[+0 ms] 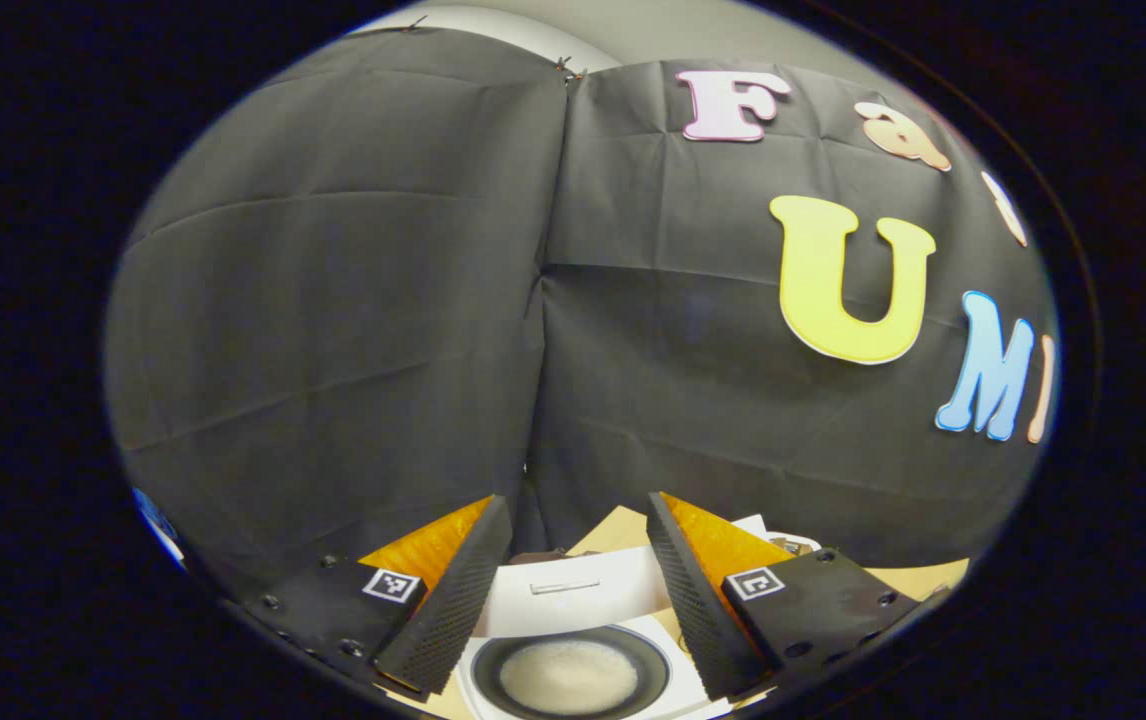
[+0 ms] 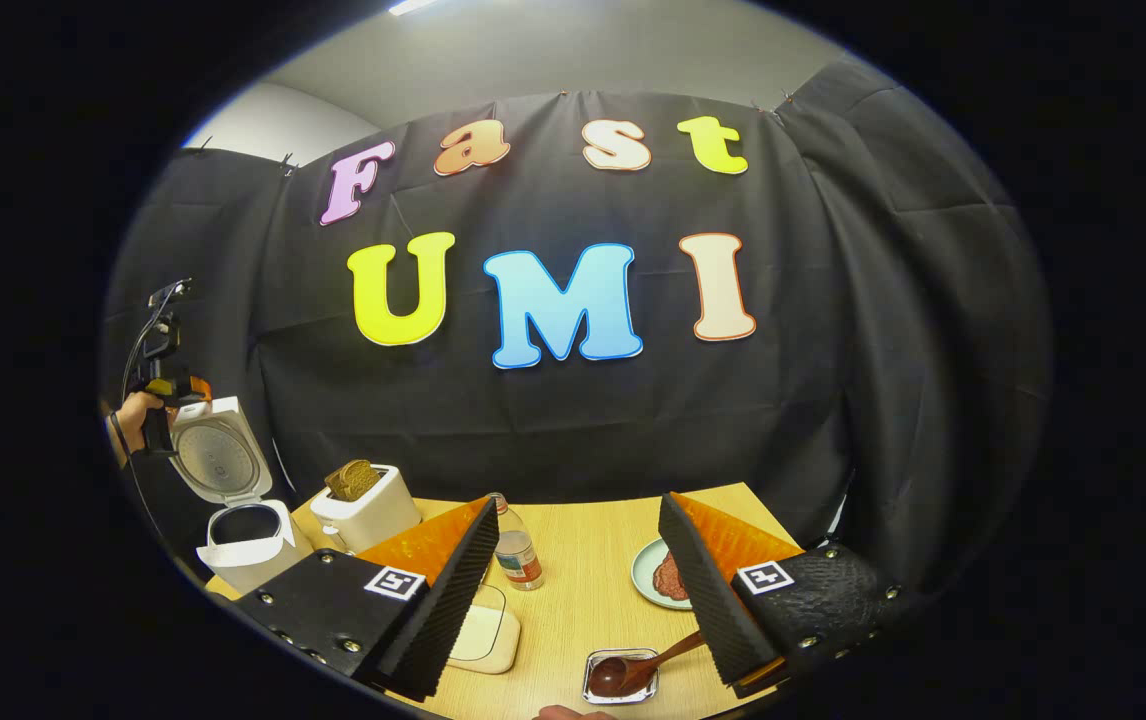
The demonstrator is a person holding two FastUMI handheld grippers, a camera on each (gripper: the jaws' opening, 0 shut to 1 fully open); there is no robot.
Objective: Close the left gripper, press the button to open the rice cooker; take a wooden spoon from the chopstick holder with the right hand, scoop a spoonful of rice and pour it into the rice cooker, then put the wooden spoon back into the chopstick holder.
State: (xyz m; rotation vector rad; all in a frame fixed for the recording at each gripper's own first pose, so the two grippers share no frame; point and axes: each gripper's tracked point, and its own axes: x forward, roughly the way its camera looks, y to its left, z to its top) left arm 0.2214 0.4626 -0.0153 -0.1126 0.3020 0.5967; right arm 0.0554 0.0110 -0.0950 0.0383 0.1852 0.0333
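The rice cooker (image 2: 238,545) stands open — both tongs (image 1: 573,600) (image 2: 573,600) gape empty — so, I'd say, the right must next reach the wooden spoon (image 2: 638,668) beside the desk's (image 2: 593,560) near edge.

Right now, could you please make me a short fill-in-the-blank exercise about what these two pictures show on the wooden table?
1. The lid of the white rice cooker stands ____.
2. The white toaster holds slices of ____.
3. The brown wooden spoon rests in a small square ____.
4. The fingers of the right claw stand ____.

Missing words: open; bread; dish; apart
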